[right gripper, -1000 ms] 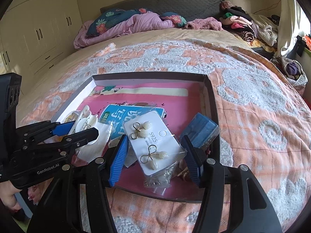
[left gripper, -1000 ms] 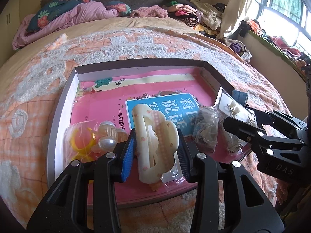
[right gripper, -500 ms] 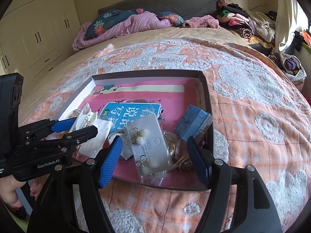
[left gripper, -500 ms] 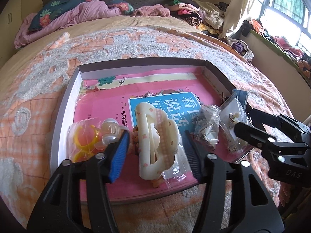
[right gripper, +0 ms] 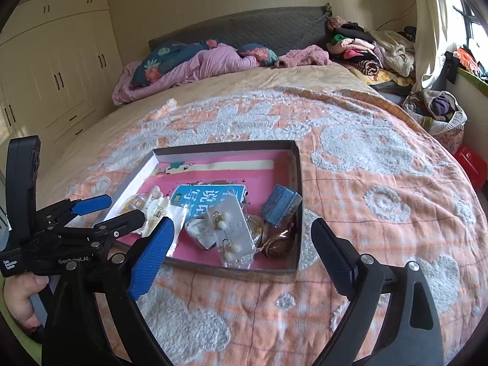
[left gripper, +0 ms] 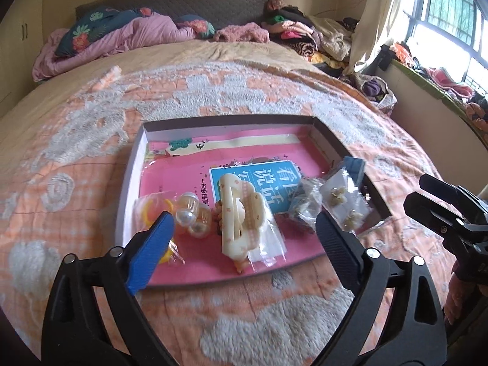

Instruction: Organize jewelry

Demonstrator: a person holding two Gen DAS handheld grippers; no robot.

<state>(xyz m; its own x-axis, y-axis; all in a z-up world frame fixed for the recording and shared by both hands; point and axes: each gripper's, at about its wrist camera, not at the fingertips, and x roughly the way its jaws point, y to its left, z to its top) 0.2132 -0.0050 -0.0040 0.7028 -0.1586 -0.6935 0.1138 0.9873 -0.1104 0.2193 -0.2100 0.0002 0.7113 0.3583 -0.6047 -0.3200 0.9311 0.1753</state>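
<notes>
A shallow box tray (left gripper: 129, 183) (right gripper: 297, 183) lined with a pink book lies on the bed. In it are a cream hair claw (left gripper: 241, 216) (right gripper: 157, 206), a bagged yellow ring (left gripper: 149, 210), pearl clips (left gripper: 192, 213), a bagged earring card (left gripper: 344, 201) (right gripper: 231, 231), a blue box (right gripper: 280, 204) and a rose-gold watch (right gripper: 277, 247). My left gripper (left gripper: 244, 218) (right gripper: 123, 207) hangs above the claw, jaws opening wide, touching nothing. My right gripper (right gripper: 242, 224) (left gripper: 418, 189) hovers over the tray's near right corner, jaws opening, with the earring card lying loose below.
The orange and white bedspread (right gripper: 366, 201) surrounds the tray. Pink quilts and pillows (right gripper: 195, 64) and a clothes pile (right gripper: 366, 48) lie at the headboard. A wardrobe (right gripper: 61, 76) stands left, a window (left gripper: 451, 15) right. A hand (right gripper: 18, 299) holds the left gripper.
Both grippers opened wide and drew back and up from the tray. The left let go of the hair claw and the right let go of the earring card; both items now lie in the tray.
</notes>
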